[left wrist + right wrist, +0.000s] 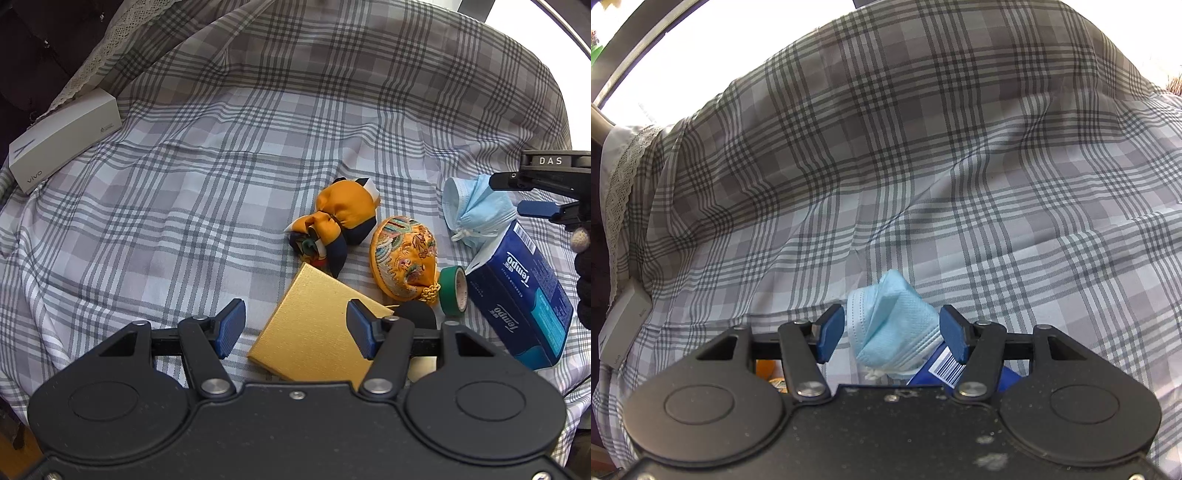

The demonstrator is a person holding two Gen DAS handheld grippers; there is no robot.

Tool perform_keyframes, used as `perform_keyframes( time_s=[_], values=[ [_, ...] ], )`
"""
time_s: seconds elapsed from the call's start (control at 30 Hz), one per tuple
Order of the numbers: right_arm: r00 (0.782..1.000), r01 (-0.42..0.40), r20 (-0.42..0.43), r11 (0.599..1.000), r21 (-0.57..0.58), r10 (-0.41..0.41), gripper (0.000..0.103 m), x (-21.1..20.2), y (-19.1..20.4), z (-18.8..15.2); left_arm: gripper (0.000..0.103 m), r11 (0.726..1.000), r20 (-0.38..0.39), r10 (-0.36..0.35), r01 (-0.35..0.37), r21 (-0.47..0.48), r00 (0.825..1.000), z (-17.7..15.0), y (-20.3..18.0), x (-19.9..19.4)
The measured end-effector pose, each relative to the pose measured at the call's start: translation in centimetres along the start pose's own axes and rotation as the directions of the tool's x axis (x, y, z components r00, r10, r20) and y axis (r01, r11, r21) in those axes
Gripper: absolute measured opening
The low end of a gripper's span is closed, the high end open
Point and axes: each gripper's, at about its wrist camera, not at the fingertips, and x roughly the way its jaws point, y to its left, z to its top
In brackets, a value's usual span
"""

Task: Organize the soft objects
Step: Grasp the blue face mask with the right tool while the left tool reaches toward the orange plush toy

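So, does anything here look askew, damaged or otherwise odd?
The blue face mask is scrunched into a wad, not flat, lying between the open fingers of the right gripper and against the tilted Tempo tissue pack. The left gripper hangs open above the gold box. Nothing looks spilled or broken.

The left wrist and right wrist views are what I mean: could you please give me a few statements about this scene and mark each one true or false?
1. The right gripper has its fingers open on either side of the blue face mask. True.
2. The left gripper is shut on the gold box. False: its jaws are open above the box, holding nothing.
3. The green tape roll lies between the embroidered pouch and the blue Tempo tissue pack. True.
4. The white vivo box sits beside the mask. False: it lies far off at the cloth's left edge.
5. The orange stuffed toy lies on the plaid cloth. True.
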Motion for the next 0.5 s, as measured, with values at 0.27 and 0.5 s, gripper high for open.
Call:
perform_keyframes(
  time_s=[0.27, 0.5],
  values=[
    [0.996, 0.026, -0.085, 0.999, -0.032, -0.029, 0.058, 3.8, 1.0, 0.8, 0.057, 1.000, 0.011, -0.009, 0.009, 0.003, 1.000, -0.3, 0.0, -0.5],
    [0.994, 0.099, -0.053, 0.995, -0.017, -0.100, 0.059, 6.9, 0.6, 1.6, 0.057, 1.000, 0.016, 0.006, -0.006, 0.000, 1.000, 0.1, 0.6, -0.3]
  ],
)
